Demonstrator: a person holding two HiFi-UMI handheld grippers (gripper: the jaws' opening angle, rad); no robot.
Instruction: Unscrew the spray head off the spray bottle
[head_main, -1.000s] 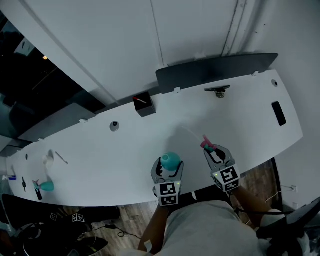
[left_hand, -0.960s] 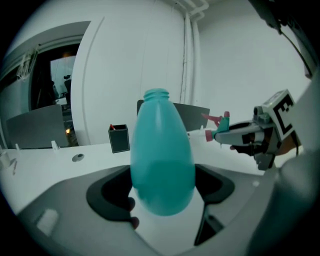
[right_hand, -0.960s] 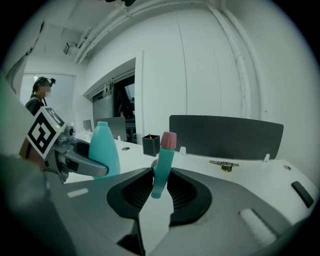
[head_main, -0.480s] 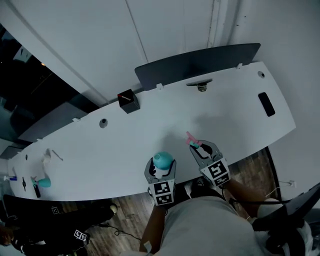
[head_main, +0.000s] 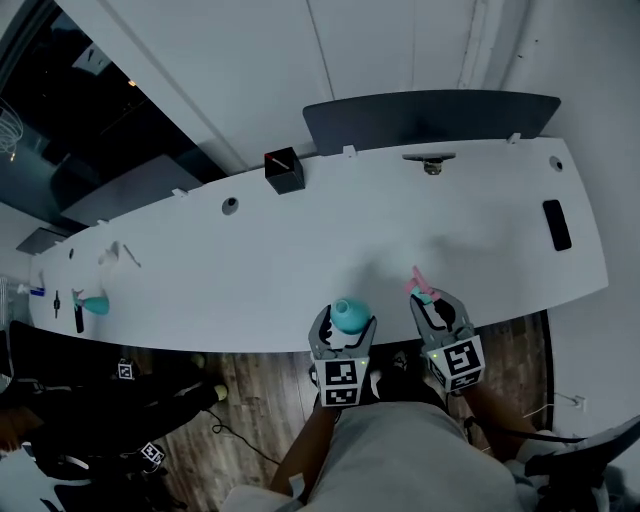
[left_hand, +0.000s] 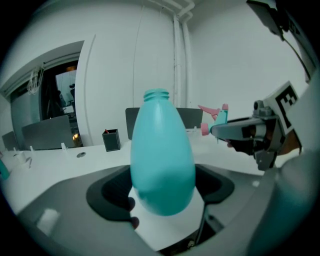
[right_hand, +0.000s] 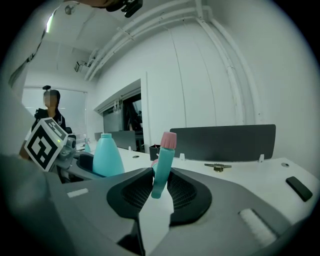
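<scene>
Keeping the spray head (right_hand: 162, 165) well clear of the open threaded neck is, in my judgement, what the step now asks, since the head is already off the teal spray bottle (left_hand: 162, 160) and the two are held side by side, near but not touching, at the near edge of the worktop (head_main: 300, 260). The bottle should stay upright so that nothing tips out of its uncovered mouth, and it should be set on its base before the grip is eased, with the head laid down beside it rather than over it. The left tongs (head_main: 344, 325) are spread wide and clamped on the bottle's rounded body; the right tongs (head_main: 436, 306) are drawn narrow and clamped on the head's teal stem, pink cap uppermost. Further off stand a small black box (head_main: 284, 170) and a dark screen (head_main: 430, 118) along the far edge. Against the earlier frame, both grips are unchanged, but both tongs have drawn back toward the person, so their marker cubes now hang over the wooden floor rather than the worktop.
</scene>
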